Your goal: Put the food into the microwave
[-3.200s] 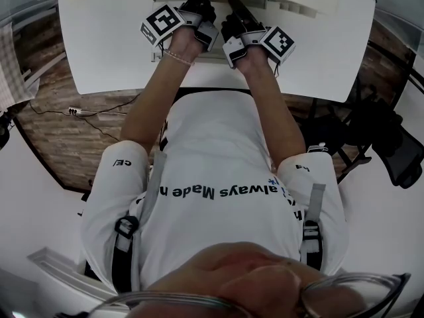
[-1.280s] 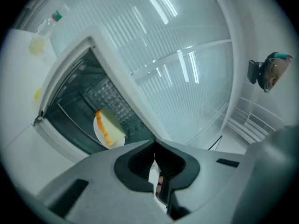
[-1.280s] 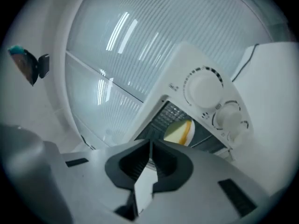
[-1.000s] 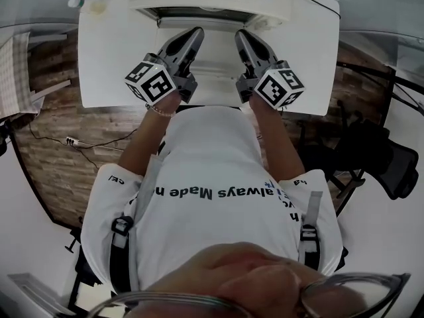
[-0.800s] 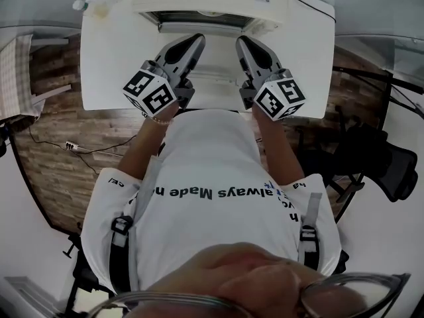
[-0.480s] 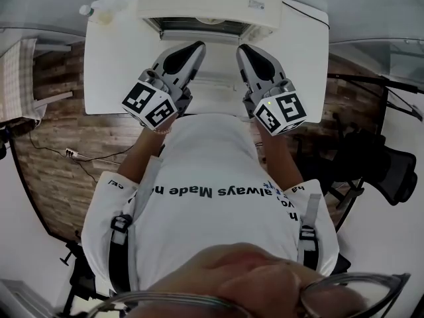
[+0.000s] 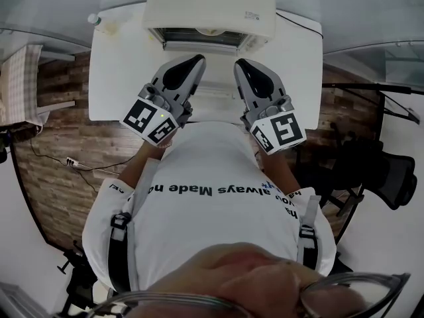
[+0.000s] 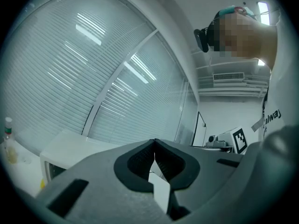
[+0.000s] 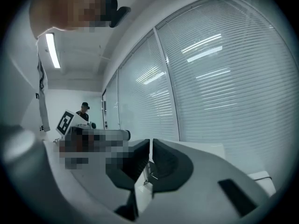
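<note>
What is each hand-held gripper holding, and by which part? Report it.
Nothing is held: the left hand-held gripper and the right hand-held gripper both show jaws closed together, empty.

White microwave, white table, brown plank floor; grey left gripper and right gripper.

The right gripper is facing a wall of windows with closed blinds, its 2 jaws pressing together with nothing between them. A ceiling light strip is glowing at upper left. A marker cube is showing at left, and a person in a dark cap is standing far behind it.
</note>
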{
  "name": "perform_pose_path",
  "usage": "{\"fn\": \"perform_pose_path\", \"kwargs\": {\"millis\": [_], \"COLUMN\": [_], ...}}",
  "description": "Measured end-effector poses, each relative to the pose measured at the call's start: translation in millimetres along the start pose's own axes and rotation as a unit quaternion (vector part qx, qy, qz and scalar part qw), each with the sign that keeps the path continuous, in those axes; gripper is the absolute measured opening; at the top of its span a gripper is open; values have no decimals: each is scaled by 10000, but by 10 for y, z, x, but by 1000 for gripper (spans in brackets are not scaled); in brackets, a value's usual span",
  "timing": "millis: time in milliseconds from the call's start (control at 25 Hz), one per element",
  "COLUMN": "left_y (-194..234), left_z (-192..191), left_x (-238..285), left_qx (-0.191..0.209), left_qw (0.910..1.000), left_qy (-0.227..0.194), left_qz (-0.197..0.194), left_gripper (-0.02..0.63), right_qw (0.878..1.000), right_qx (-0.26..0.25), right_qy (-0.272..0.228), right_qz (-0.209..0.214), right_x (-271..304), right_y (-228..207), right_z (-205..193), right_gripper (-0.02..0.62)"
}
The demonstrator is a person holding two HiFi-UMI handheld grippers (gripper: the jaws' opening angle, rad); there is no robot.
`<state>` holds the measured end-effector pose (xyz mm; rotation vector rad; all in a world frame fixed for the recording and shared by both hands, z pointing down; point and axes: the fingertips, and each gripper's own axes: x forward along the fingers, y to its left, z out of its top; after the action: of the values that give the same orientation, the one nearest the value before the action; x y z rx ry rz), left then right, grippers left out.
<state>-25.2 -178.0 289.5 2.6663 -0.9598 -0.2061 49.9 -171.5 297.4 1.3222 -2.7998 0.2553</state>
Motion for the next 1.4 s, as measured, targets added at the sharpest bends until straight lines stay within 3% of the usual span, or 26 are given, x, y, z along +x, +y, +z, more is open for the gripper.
{"fn": "perform_pose_path", "kwargs": {"millis": [400,1400], "left_y": [-103,-154], "left_z": [118,135], "left_x": [-41,-26], "left_qx": [1,-63], "left_qw": [10000,9999], "left_qy": [-80,-143], "left_qz": [0,8], "left_gripper": [12,12], "right_qw": [9998,9996], "right_qx": [-107,-198], "right_qy": [-133,-182], "right_qz": [42,39], "right_x": [-113,-128], "right_y": [117,145], "right_z": [247,323], "right_gripper": [23,21]}}
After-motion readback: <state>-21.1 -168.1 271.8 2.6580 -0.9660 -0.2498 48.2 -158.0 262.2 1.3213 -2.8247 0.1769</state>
